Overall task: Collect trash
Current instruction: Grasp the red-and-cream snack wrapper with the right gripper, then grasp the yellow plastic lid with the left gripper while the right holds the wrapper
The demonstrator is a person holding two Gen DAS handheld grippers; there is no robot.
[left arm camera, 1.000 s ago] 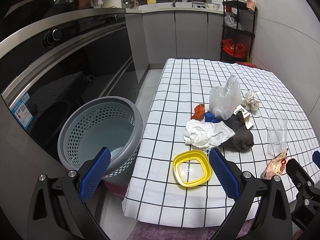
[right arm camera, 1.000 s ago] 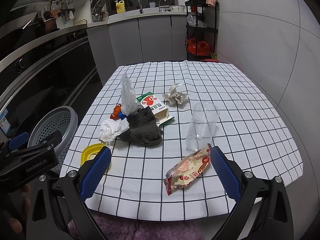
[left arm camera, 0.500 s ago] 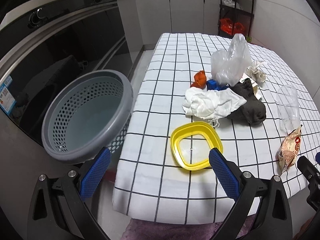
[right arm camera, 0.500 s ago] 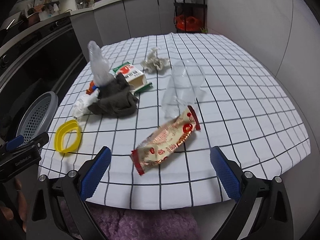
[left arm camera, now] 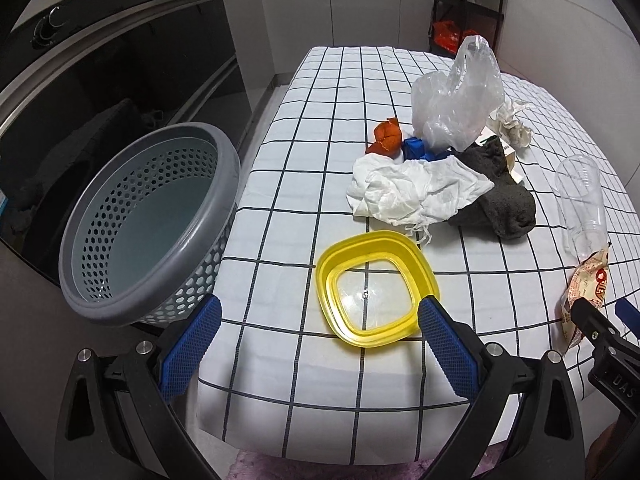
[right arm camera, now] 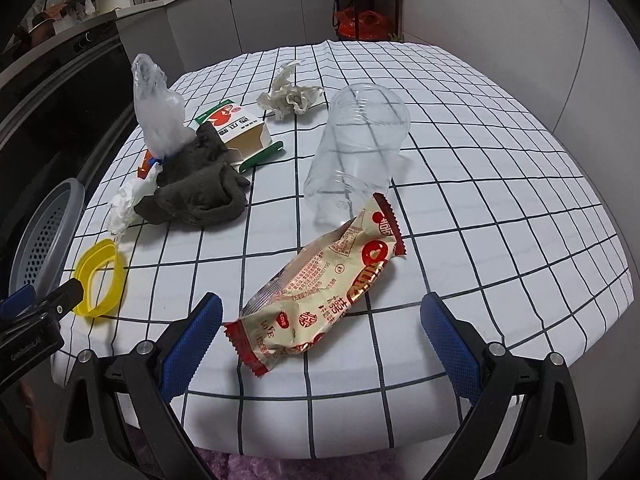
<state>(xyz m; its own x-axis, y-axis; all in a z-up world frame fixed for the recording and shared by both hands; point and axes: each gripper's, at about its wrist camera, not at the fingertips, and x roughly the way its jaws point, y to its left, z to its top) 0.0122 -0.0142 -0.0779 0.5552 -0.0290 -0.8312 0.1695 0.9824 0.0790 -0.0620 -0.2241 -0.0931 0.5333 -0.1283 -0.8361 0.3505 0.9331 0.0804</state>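
Beside the table stands one grey basket; just right of it one yellow lid lies flat between the spread, empty left tongs. Farther right, one wrapper lies nearest the right tongs, also spread and empty, its long axis slanting away rightward toward one clear cup. Behind them: one bag, tissue, dark cloth, carton, crumpled paper.
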